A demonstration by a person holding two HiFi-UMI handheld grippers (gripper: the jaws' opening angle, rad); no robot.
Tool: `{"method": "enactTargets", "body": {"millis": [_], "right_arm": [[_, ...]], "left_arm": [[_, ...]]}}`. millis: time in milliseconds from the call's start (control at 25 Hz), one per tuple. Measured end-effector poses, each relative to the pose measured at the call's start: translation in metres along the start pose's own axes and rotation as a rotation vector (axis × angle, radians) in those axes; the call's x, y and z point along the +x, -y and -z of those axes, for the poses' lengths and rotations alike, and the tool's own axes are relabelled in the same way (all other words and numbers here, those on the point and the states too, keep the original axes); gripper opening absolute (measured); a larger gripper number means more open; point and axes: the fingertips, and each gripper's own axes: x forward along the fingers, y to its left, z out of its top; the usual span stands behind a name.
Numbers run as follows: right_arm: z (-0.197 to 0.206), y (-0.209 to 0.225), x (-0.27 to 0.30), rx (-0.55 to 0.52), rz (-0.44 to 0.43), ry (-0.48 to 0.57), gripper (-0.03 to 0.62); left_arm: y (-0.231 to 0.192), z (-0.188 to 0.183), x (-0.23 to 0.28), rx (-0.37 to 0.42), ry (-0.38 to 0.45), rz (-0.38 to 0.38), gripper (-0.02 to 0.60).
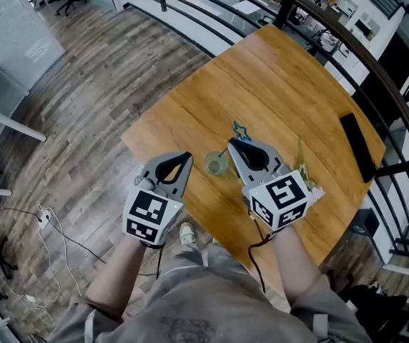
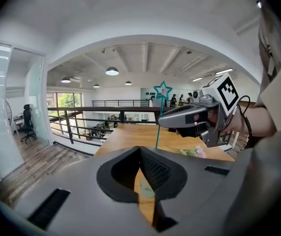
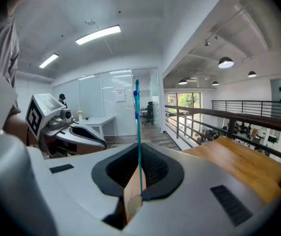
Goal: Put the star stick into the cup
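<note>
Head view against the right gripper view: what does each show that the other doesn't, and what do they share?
Only the head view: the marker cube on the right gripper, the person's shoe and the floor cables. Only the right gripper view: ceiling lights and, close up, its jaws closed on the stick's shaft. Both: the star stick, the left gripper and the wooden table.

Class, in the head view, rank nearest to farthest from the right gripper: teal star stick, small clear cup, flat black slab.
1. Teal star stick, in the right gripper's jaws.
2. Small clear cup, just left.
3. Flat black slab, far right.
</note>
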Motion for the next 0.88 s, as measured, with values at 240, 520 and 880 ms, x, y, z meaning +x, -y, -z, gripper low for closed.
{"method": "enactTargets", "body": {"millis": [240, 520, 880], "right_arm": [[0.054, 0.012, 0.026, 0.063, -0.027, -0.103, 0.041], [0.123, 0.016, 0.051, 0.14, -0.051, -0.228, 0.04], [0.157, 0.017, 0.065, 0.127, -0.031, -0.279, 0.078]], "left_arm": [[-0.002, 0.042, 0.027, -0.087, -0.073, 0.01, 0.017], [-0.005, 0.074, 0.04, -0.177, -0.111, 0.001, 0.017], [-0.005, 0.094, 0.039, -0.229, -0.122, -0.045, 0.017]]}}
